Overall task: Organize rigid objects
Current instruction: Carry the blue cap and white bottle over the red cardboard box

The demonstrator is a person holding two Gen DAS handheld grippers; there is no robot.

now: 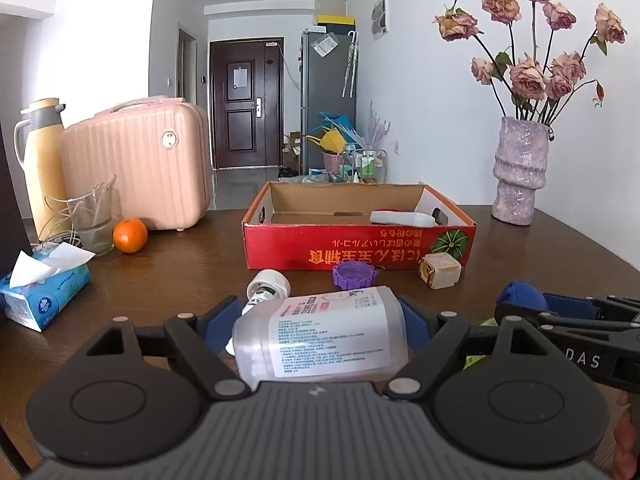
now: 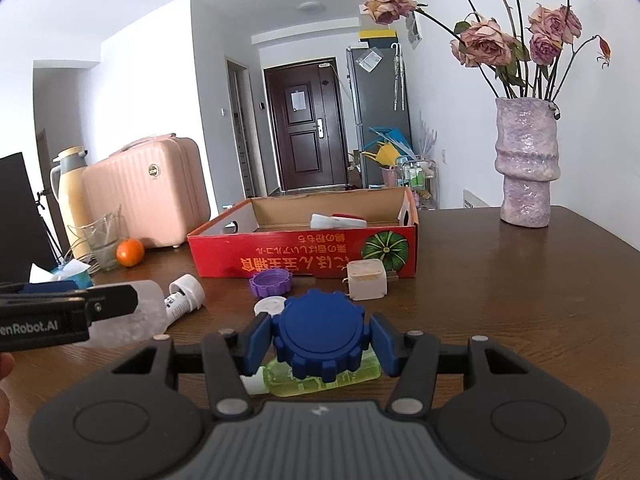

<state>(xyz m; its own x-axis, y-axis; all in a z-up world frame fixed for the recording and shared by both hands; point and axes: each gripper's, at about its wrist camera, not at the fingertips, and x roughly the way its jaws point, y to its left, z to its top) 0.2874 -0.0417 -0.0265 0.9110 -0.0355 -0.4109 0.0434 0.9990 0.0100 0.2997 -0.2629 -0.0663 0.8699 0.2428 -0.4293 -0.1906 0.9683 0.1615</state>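
My left gripper is shut on a clear plastic bottle with a white label, held on its side between the blue pads. The right gripper is shut on a dark blue ridged lid, above a green bottle lying on the table. In front stands an open red cardboard box holding a white object. Before the box lie a purple lid, a small white bottle, a beige cube and a white lid.
At the back left of the brown table stand a pink case, a yellow thermos, a glass, an orange and a tissue pack. A purple vase of dried roses stands at the back right.
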